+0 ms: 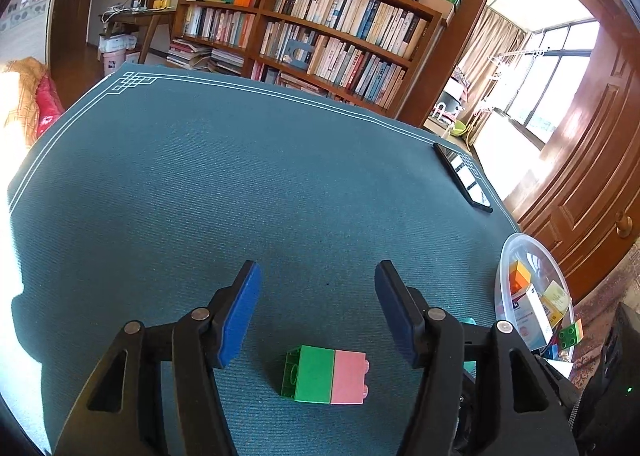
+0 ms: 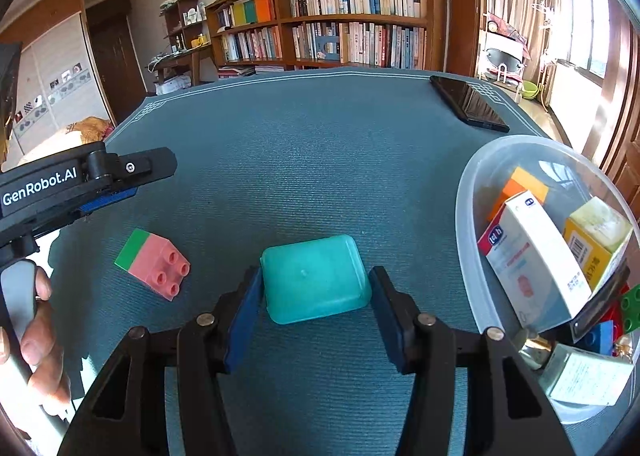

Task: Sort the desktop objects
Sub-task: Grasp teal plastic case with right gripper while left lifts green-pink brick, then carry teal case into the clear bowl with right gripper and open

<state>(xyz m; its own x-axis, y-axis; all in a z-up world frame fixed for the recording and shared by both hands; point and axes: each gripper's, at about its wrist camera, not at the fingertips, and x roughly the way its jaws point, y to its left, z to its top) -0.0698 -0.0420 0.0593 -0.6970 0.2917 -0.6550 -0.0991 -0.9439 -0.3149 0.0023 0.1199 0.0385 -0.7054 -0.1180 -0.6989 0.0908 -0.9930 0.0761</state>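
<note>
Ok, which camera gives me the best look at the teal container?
The right wrist view: the teal container lies upside down, whole, between that tool's open fingers. The left wrist view shows only a teal sliver behind its own right finger.

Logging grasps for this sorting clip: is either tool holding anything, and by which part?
Left tool: open, holding nothing. Right tool: its pads flank the teal plastic square lid's left and right edges; a firm grip cannot be told.

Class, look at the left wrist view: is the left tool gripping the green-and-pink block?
No: the left tool is open, and the green-and-pink block lies untouched on the mat below it.
</note>
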